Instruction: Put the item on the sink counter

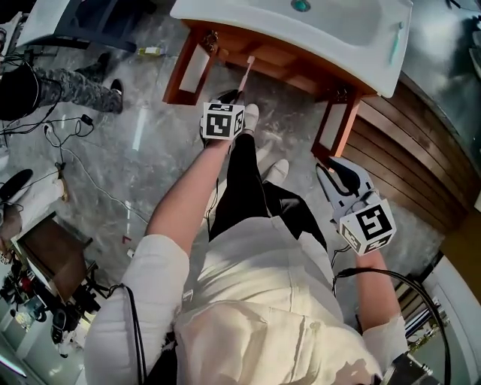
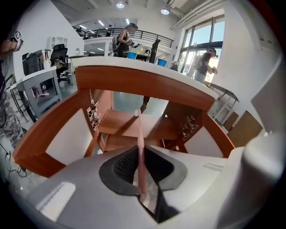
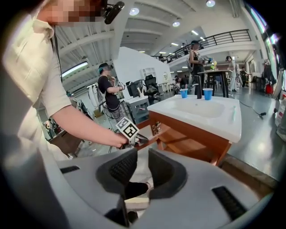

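Observation:
A thin pink toothbrush [image 1: 246, 68] sticks forward out of my left gripper [image 1: 230, 97], which is shut on its handle. In the left gripper view the toothbrush [image 2: 139, 134] runs up between the dark pads, with my left gripper [image 2: 142, 156] pointing at the wooden cabinet [image 2: 147, 87] under the white sink counter [image 2: 134, 64]. The sink counter [image 1: 225, 16] lies ahead of and above the brush tip. My right gripper [image 1: 331, 165] hangs lower at the right, open, with nothing between its pads [image 3: 120, 167].
A green toothbrush [image 1: 394, 43] lies on the counter's right side. Two blue cups [image 3: 183, 93] stand on a table beyond the sink. Cables [image 1: 68, 162] run over the marble floor at the left. People stand in the background. Wooden decking [image 1: 406, 150] lies right of the cabinet.

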{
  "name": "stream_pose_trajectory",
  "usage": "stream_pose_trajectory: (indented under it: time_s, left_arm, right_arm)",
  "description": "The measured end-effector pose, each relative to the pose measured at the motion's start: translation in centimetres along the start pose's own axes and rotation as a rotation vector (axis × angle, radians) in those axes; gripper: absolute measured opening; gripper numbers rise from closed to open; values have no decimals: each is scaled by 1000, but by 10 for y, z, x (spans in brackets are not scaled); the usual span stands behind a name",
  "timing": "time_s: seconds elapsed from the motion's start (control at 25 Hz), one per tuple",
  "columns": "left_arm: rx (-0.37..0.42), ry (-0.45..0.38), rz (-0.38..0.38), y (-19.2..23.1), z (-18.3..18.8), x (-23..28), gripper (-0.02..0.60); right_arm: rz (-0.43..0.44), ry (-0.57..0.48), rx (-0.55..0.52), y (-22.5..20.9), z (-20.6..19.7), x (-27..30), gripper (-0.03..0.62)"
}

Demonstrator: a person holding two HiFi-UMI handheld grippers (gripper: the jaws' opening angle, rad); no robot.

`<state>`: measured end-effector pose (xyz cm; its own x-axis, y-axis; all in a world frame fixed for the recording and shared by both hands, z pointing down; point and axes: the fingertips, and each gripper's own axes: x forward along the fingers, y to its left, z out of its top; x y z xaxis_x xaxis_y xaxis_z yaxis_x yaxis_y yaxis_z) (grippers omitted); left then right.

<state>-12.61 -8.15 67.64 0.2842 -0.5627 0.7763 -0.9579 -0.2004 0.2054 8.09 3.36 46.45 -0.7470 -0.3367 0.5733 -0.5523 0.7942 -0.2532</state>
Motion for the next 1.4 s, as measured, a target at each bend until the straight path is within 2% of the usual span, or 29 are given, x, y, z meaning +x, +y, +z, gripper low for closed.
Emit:
stream_pose_trajectory:
  time_s: [0.24, 0.48, 0.84, 1.12, 1.4]
  left_arm:
    - [22, 6, -20, 18, 1, 68, 49]
    - [31, 6, -3, 54, 12, 140, 49]
    - [48, -42, 14, 96, 50, 228, 49]
    - [62, -30, 20, 110, 59, 276, 49]
    - [88, -20, 41, 113, 60, 284, 51]
  right_arm:
    - [17, 28, 13, -3, -8, 35, 75]
    - [33, 46, -1, -17, -23, 75, 75]
    - [57, 53, -76, -37, -32, 135, 75]
    - [26, 70, -51, -58, -40, 151, 75]
    - [4, 85, -29, -64, -44, 148, 75]
